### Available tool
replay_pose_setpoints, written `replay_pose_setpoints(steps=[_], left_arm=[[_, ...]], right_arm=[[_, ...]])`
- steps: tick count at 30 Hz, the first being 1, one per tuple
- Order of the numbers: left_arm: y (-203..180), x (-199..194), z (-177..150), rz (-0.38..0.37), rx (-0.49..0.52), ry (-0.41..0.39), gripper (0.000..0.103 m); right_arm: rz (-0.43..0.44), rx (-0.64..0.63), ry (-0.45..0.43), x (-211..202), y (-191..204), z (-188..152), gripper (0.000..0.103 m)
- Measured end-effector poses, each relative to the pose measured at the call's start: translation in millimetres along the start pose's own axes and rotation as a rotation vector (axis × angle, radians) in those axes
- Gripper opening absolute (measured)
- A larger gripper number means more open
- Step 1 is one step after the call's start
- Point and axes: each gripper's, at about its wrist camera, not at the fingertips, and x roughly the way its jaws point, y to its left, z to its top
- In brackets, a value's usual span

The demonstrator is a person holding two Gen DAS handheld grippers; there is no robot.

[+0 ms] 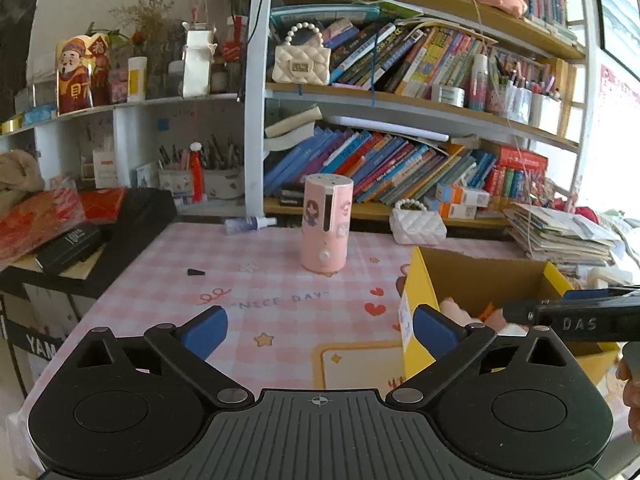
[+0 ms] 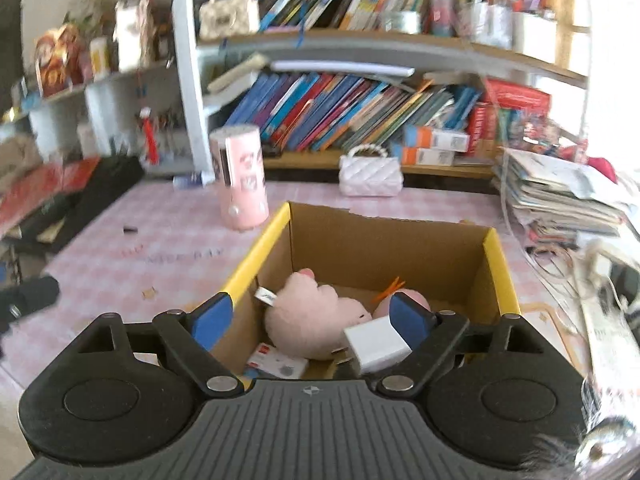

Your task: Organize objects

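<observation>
An open cardboard box with yellow edges (image 2: pixel 392 240) stands on the pink checked table; it also shows in the left wrist view (image 1: pixel 472 276). Inside lie a pink plush toy (image 2: pixel 312 320), a white block (image 2: pixel 376 344), a small white-and-red pack (image 2: pixel 276 364) and a pink thing with an orange piece (image 2: pixel 416 296). My right gripper (image 2: pixel 312 316) is open, empty, over the box's near edge. My left gripper (image 1: pixel 318 330) is open and empty, low over the table left of the box. A pink cylinder with a cartoon girl (image 1: pixel 326 226) stands upright mid-table. A white quilted purse (image 1: pixel 416 224) sits at the back.
Bookshelves full of books (image 1: pixel 380 168) rise behind the table. A paper stack (image 1: pixel 560 236) lies at the right. A black case (image 1: pixel 136 216) and red bags (image 1: pixel 36 216) are on the left. A small spray bottle (image 1: pixel 248 224) and a small black piece (image 1: pixel 196 272) lie on the table.
</observation>
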Motion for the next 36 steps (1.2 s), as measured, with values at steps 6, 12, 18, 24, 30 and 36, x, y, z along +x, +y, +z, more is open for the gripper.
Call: replay_pose_setpoints(steps=[6,12,18,24,30,36], left_arm=[[8,-21,-23,-0.013,0.025,0.035,0.101],[15,-41,-50,0.014,0.045,0.085,0.101],[22,-56,-70,0.007,0.067,0.133,0.101],[29,-67,-83,0.031,0.082,0.166,0.101],[35,-77,-91,0.043,0.078,0.186,0.101],[37,-84,-95,0.062,0.081,0.196,0.101]], right_arm=[[-0.077,0.052,-0.046,-40,30,-33,0.097],[-0.176,0.068,-0.026,-65,54,-75,0.103],[-0.205,0.084,0.027,-77,68,-104,0.103],[-0.195,0.060,0.063,-86,88,-124,0.103],[-0.191,0.053,0.080,-93,100,-134,0.103],[-0.201,0.060,0.092,-99,107,-141,0.103]])
